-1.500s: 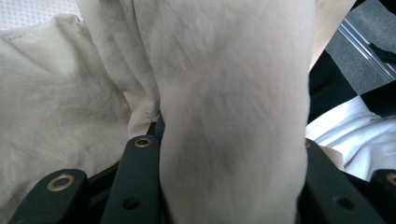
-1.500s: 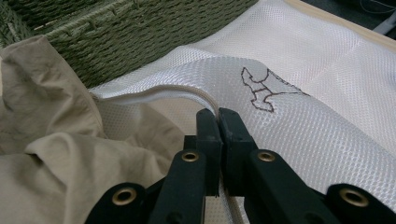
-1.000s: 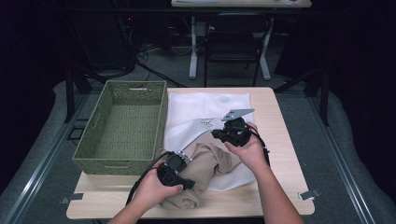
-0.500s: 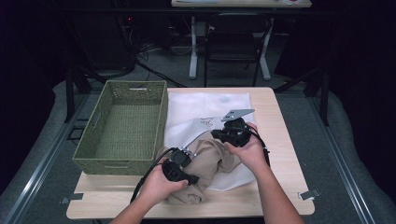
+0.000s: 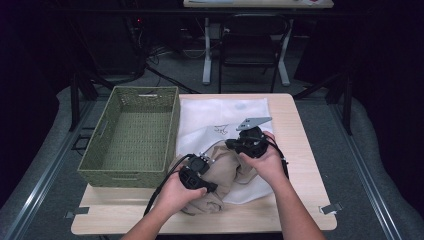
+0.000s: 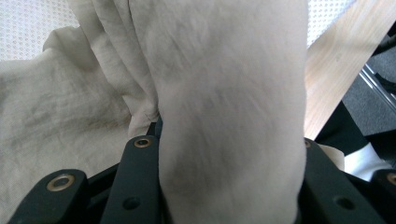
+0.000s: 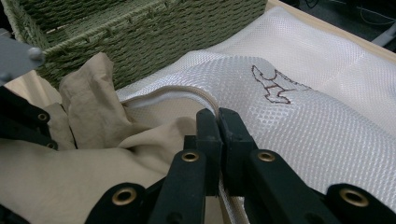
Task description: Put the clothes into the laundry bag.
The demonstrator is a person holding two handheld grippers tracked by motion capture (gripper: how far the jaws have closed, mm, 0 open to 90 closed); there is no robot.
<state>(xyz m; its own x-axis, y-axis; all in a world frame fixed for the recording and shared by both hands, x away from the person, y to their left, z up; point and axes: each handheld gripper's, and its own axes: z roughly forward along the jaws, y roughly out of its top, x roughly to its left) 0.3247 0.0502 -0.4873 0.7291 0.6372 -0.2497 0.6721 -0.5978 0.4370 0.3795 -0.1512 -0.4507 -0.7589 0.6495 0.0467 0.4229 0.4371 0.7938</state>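
Crumpled beige linen-like garment (image 5: 222, 175) lying on the pale wooden counter (image 5: 300, 210), near its front edge, partly inside and partly spilling out of a white mesh laundry bag (image 5: 225, 112) with a small brown embroidered figure. Bag spread flat across the counter's middle, just right of a green woven rectangular basket (image 5: 131, 135).

Left gripper (image 5: 197, 172) held low over the garment's left part, its black fingers (image 6: 135, 182) clamped on a thick fold of the beige cloth. In the left gripper view, that fold (image 6: 229, 116) rising as a broad bundle between the two jaws, pressed on both sides, with more wrinkled cloth to the left and a strip of white mesh and bare counter at the top right.

Right gripper (image 5: 235, 145) held at the bag's opening, grey three-cornered plate on top, hand wrapped round its body. In the right gripper view, fingers (image 7: 208, 135) pressed together, pinching the cream-piped rim of the mesh bag (image 7: 299, 116), rim lifted a little above the beige cloth (image 7: 84, 177) lying beneath and beside it. Green basket wall (image 7: 154, 37) just behind, embroidered figure (image 7: 273, 86) on the mesh to the right of the jaws.

Both grippers near each other, the garment between them.
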